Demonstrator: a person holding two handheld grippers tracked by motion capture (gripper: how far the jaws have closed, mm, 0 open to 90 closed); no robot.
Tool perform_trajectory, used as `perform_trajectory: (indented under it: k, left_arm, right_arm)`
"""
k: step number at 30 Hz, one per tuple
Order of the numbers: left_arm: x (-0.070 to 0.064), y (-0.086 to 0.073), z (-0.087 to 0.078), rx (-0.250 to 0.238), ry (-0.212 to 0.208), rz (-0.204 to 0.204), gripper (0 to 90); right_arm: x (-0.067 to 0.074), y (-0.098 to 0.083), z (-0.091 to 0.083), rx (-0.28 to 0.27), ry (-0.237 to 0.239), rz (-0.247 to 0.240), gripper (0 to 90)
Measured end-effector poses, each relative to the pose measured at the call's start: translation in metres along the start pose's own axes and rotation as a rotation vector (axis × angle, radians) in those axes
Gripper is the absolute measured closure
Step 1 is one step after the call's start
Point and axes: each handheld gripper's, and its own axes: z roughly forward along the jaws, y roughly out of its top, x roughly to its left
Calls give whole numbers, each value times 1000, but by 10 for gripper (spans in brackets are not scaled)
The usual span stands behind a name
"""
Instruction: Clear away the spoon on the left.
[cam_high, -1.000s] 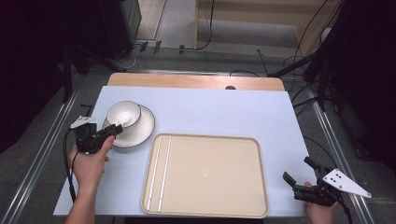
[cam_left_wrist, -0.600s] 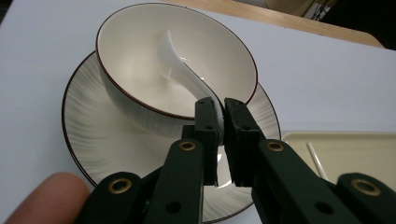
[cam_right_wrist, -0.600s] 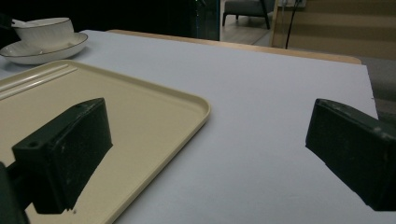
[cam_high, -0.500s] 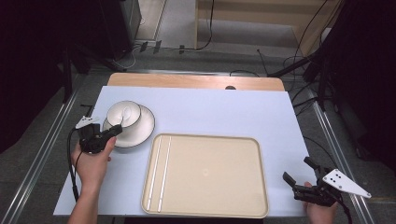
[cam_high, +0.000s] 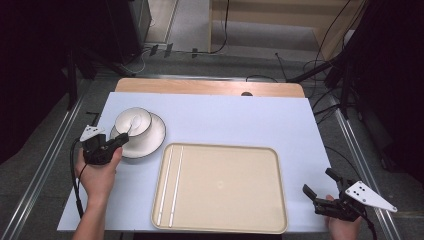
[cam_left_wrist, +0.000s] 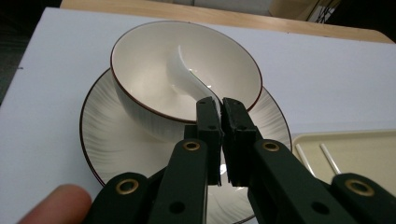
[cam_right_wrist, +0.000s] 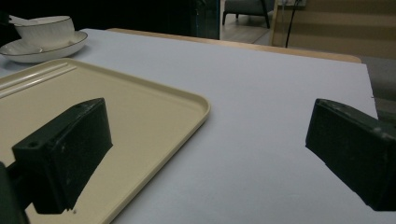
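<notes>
Spoon gripped in the bowl, tray waiting.

On the pale blue-grey tabletop (cam_high: 225, 120), the cream rectangular plastic tray (cam_high: 225, 185) holds only two white chopsticks (cam_high: 172, 182); beside it a ribbed white saucer (cam_high: 152, 140) carries a white, brown-rimmed bowl (cam_left_wrist: 154, 60). The left gripper (cam_left_wrist: 219, 105) has just closed its jaws on the white ceramic spoon's (cam_left_wrist: 187, 77) handle, which lies inside the bowl. Lifting it out remains, I'd say. The right gripper (cam_high: 320, 187) rests idle, jaws spread wide. No readable writing anywhere.

The spoon (cam_left_wrist: 189, 77) handle's end is hidden between the left claw (cam_left_wrist: 220, 105) pads.
</notes>
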Motion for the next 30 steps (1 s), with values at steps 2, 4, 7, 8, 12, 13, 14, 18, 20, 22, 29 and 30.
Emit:
perform_trajectory:
  k: [2,4,7,8,12,13,14,18,20,22,29,30]
  left_arm:
    - [-1,2,-6,-19,2,5,875]
    - [-2,4,-11,-39,-4,7,875]
    - [-4,6,-20,-64,-15,12,875]
    - [-5,7,-23,-73,-21,7,875]
    - [-8,6,-35,-93,-42,8,875]
    - [-9,5,-36,-95,-42,8,875]
    - [-11,5,-37,-98,-48,6,875]
    - [-17,2,-41,-100,-60,14,876]
    - [-20,2,-42,-101,-66,23,876]
    - [-23,2,-44,-106,-70,26,875]
    - [-28,3,-51,-122,-100,24,876]
    - [-29,4,-52,-122,-105,23,876]
  right_arm:
    - [0,0,-1,0,-1,5,2]
    - [0,0,-1,-2,-3,2,2]
    - [0,1,-1,-3,-2,0,2]
    - [0,0,-1,-3,-2,1,2]
    - [0,1,-1,-2,-1,-2,2]
    - [0,1,-1,-2,-3,-5,2]
    - [0,1,-1,-2,-3,-4,2]
    - [0,1,-1,-2,-3,-4,2]
    - [0,1,-1,0,-3,-7,2]
    - [1,1,-1,2,-3,-8,2]
    - [0,1,-3,-3,-5,-11,2]
    - [0,1,-3,-3,-7,-10,2]
